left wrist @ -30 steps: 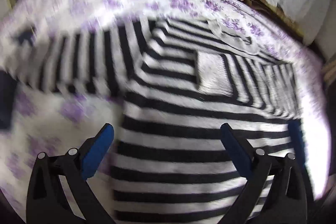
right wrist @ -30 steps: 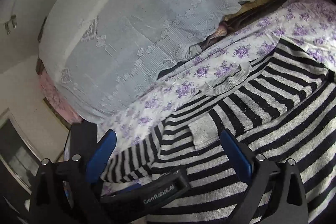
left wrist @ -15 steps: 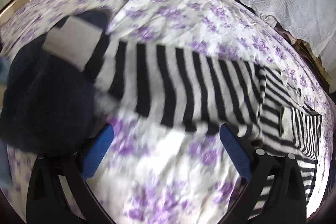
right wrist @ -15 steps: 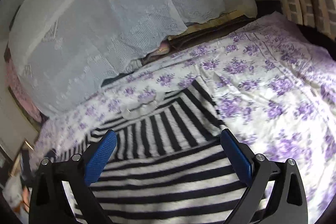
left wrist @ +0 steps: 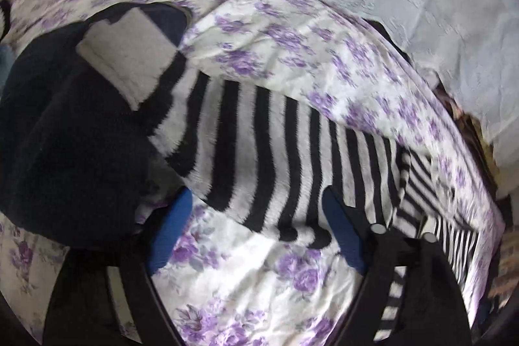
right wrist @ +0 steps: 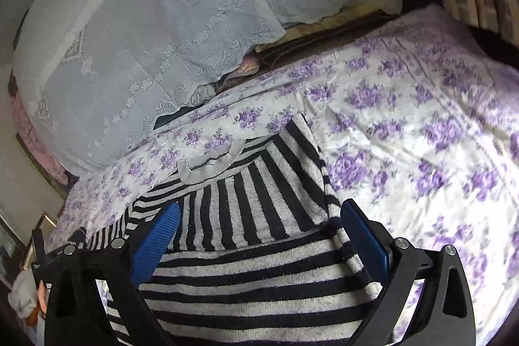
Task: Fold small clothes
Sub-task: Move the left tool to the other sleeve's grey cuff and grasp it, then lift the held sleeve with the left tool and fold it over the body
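A black-and-white striped sweater [right wrist: 246,216] lies flat on a bed with a white, purple-flowered sheet [right wrist: 421,132]. Its left sleeve [left wrist: 275,151] stretches out in the left wrist view, with a grey cuff [left wrist: 129,57] resting on a dark garment [left wrist: 65,135]. My left gripper [left wrist: 259,232] is open just above the sleeve's lower edge. My right gripper [right wrist: 262,235] is open over the sweater's right shoulder, where a folded part lies across the body. The grey collar [right wrist: 211,161] lies beyond it.
A white lace cover [right wrist: 162,21] drapes over a bulky shape behind the bed. A dark gap with clutter [right wrist: 324,38] runs between it and the mattress. The flowered sheet [left wrist: 259,281] spreads around the sweater on both sides.
My left gripper has swung left from the sweater's body to the outstretched sleeve and moved closer. My right gripper has swung right toward the shoulder edge. Both stayed open.
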